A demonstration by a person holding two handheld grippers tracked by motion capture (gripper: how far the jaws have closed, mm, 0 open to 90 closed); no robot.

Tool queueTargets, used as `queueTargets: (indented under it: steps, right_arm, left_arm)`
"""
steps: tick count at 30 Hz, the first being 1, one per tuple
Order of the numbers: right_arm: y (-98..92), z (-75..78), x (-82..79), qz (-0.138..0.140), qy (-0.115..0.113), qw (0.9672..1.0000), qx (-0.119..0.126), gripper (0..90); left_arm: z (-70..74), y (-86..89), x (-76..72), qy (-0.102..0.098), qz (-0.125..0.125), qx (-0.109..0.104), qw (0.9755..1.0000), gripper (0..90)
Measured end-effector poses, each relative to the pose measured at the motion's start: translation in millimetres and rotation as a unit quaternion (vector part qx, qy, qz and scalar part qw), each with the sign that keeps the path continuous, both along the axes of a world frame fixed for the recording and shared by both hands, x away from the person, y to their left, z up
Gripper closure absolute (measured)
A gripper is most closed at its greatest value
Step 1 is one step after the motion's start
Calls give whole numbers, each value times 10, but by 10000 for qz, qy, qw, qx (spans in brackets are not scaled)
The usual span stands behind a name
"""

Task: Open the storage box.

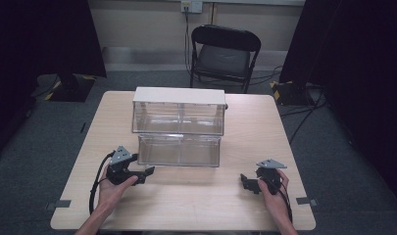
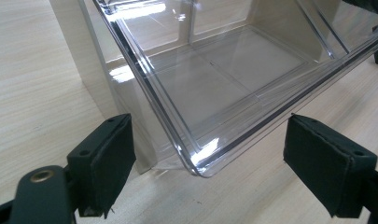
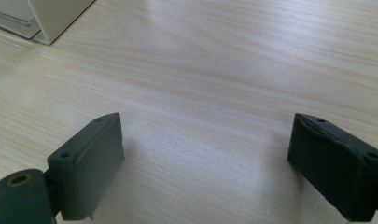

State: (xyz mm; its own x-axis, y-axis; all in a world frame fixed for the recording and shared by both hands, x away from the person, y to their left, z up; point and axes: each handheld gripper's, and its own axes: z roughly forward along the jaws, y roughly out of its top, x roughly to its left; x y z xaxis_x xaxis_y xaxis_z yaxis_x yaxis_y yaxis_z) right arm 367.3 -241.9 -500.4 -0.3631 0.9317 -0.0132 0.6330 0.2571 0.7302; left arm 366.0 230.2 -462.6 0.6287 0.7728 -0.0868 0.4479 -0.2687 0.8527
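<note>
A two-tier clear plastic organiser [image 1: 179,127] with a white top stands in the middle of the wooden table [image 1: 186,200]. Its lower clear drawer [image 1: 179,150] is pulled out toward me and looks empty. My left gripper [image 1: 148,175] sits just off the drawer's front left corner, jaws open. In the left gripper view that rounded drawer corner [image 2: 196,165] lies between the two black pads [image 2: 105,161] without touching them. My right gripper [image 1: 245,182] rests at the front right of the table, open, with bare wood between its pads [image 3: 91,163].
A black folding chair [image 1: 223,56] stands behind the table's far edge. Cables run across the grey floor at the right. Tape marks sit at the table's front corners. In the right gripper view the organiser's corner [image 3: 46,21] lies far off at the upper left.
</note>
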Motion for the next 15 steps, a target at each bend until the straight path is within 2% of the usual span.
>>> queueTargets:
  steps: [8,12,15]
  right_arm:
    - [0,0,0,-1,0,10000,0,97]
    - [0,0,0,0,-1,10000,0,97]
    - [-1,-1,0,3,-2,10000,-3,97]
  left_arm:
    - [21,10,-10,-64,-27,20,10000,163]
    - [51,47,-10,-136,136,-187,9996,187]
    - [60,78,0,-117,160,-239,9995,185]
